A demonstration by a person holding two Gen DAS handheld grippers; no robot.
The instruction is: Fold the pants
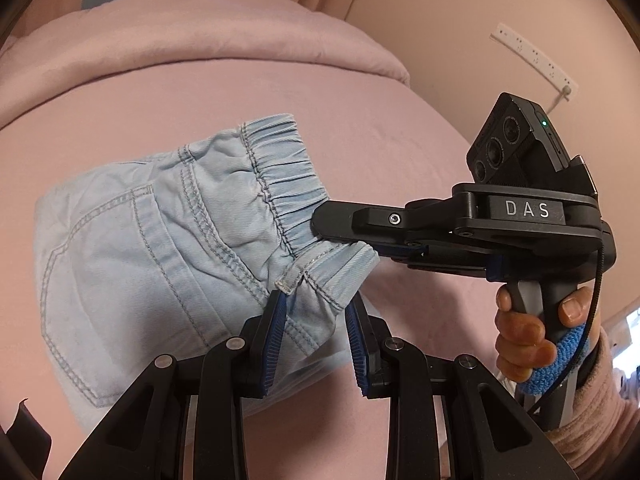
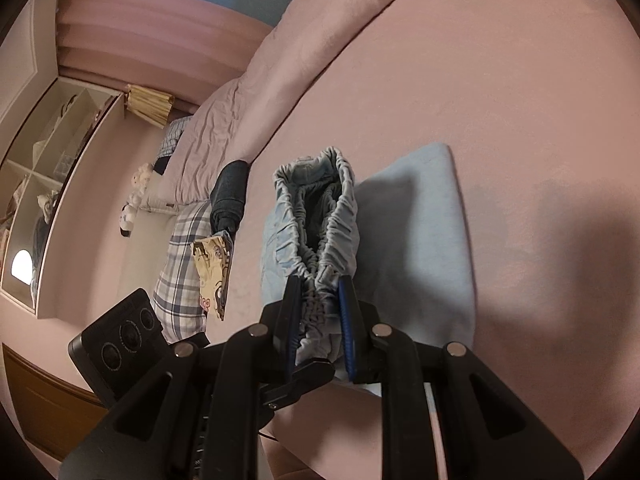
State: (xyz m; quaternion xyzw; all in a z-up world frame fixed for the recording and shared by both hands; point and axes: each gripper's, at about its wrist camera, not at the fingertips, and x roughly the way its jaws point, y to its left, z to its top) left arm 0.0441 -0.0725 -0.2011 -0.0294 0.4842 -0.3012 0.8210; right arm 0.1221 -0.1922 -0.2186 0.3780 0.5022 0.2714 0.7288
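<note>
Light blue denim pants (image 1: 160, 240) lie folded on the pink bed sheet (image 1: 280, 92), with the elastic waistband (image 1: 280, 176) toward the right. My left gripper (image 1: 316, 304) is shut on the near corner of the waistband. My right gripper (image 1: 320, 228) comes in from the right and pinches the waistband's other end. In the right wrist view the gathered waistband (image 2: 320, 220) stands up between the blue pads of the right gripper (image 2: 320, 284), which is shut on it; the rest of the pants (image 2: 420, 240) lies flat behind.
A rolled pink duvet (image 1: 180, 36) lies along the far side of the bed. A dark garment (image 2: 230, 192), a plaid cloth (image 2: 180, 276) and a printed item (image 2: 214, 264) sit at the bed's left edge. A shelf unit (image 2: 44, 184) stands against the wall.
</note>
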